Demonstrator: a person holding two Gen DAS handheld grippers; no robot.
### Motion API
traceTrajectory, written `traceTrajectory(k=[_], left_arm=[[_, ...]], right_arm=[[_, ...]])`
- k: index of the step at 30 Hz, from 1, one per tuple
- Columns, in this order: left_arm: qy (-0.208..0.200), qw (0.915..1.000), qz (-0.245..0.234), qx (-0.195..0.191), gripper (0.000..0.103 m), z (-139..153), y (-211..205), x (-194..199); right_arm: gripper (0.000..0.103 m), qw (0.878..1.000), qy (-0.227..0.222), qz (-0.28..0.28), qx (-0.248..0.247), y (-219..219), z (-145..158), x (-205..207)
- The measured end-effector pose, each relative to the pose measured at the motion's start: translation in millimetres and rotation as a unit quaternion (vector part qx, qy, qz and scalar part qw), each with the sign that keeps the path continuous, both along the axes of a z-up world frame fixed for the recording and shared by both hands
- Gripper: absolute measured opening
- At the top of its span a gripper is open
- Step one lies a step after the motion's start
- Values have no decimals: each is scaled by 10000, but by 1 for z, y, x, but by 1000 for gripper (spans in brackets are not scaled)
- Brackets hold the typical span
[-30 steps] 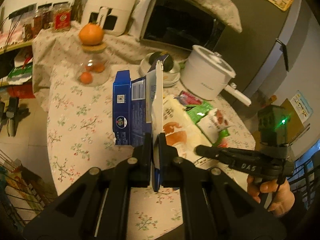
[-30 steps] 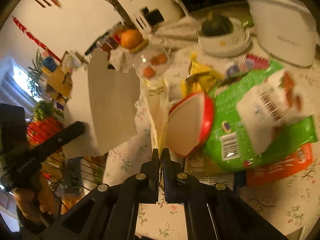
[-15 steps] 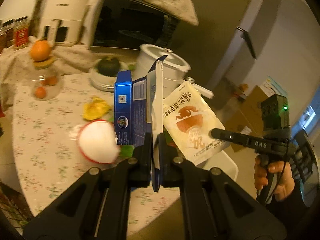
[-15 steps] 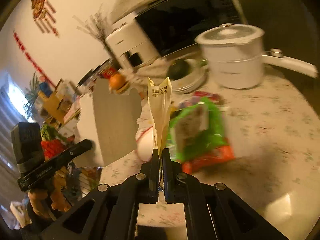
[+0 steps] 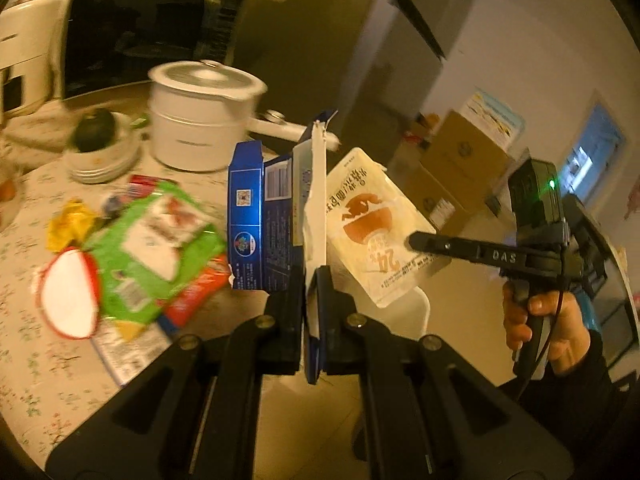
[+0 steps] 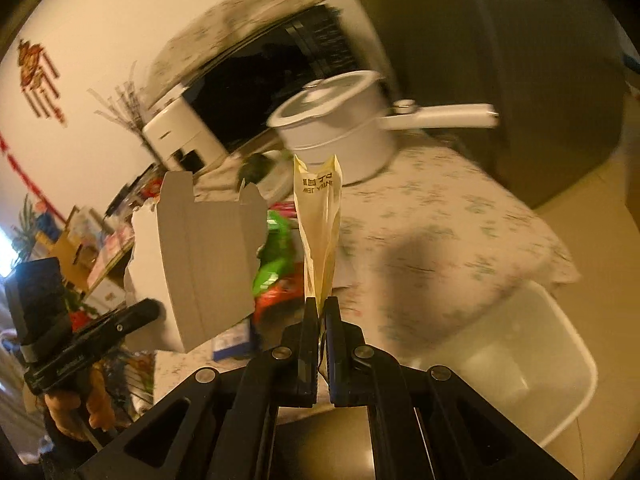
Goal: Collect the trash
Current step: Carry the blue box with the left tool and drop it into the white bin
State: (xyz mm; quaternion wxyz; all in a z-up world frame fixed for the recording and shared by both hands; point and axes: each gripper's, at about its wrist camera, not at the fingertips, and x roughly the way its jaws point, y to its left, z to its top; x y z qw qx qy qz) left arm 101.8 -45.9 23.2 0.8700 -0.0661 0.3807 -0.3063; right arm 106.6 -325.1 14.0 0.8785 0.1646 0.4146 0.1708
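My left gripper (image 5: 313, 284) is shut on a flattened blue carton (image 5: 260, 232), held upright off the table. In the right wrist view the carton's grey inside (image 6: 208, 260) shows at the left. My right gripper (image 6: 320, 306) is shut on a cream snack pouch (image 6: 320, 216), which stands up edge-on from its jaws. The left wrist view shows that pouch (image 5: 372, 232) face-on, just right of the carton. A white bin (image 6: 520, 368) sits below the table edge, under and to the right of the pouch. A green bag (image 5: 152, 240) and a red-rimmed white lid (image 5: 68, 304) lie on the table.
On the floral tablecloth (image 6: 440, 216) stand a white pot with a long handle (image 6: 340, 124), a microwave (image 5: 148, 40) and stacked plates holding a dark fruit (image 5: 94, 136). A yellow wrapper (image 5: 68, 224) and a red packet (image 5: 192, 296) lie by the green bag. Cardboard boxes (image 5: 460, 168) stand beyond the table.
Both grippers have swung right, from over the middle of the table to its edge, still holding the carton and the pouch. The white bin has come into view.
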Motion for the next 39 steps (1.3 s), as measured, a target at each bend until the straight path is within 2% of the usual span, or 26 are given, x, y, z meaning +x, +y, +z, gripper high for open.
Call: traceTrajectory(k=[6,8,15,22,30,35,39], left_arm=[[98,9979,-617,157,7,-12,-60,-6],[205,9958,-886,91,7,-18,-76,-8],[593,9875,-1447,180,7,-42,-126,-16],[908,9799,-1715,454,7,-67,-161,-24],[1090,9757,-1709,834,7,-95,-183,-21],[1086,9755,-1677,920,7,-109,-192,-15],[1059,9756,-1654,981,8,-115,-200,-11]], right_arm=[[4,9980,276,-537,-168,-55,-20,-13],[4,9968,376,-682,-188,-73,-28,-18],[4,9868,1022,-1181,-440,-123,-66,-28],[4,9756,1660,-1405,-303,-153,-106,-28],[8,9703,1866,-1500,-344,-160,-118,-29],[23,9708,1784,-1553,-406,-161,-114,-33],[55,9719,1620,-1659,-411,-160,-105,-38]])
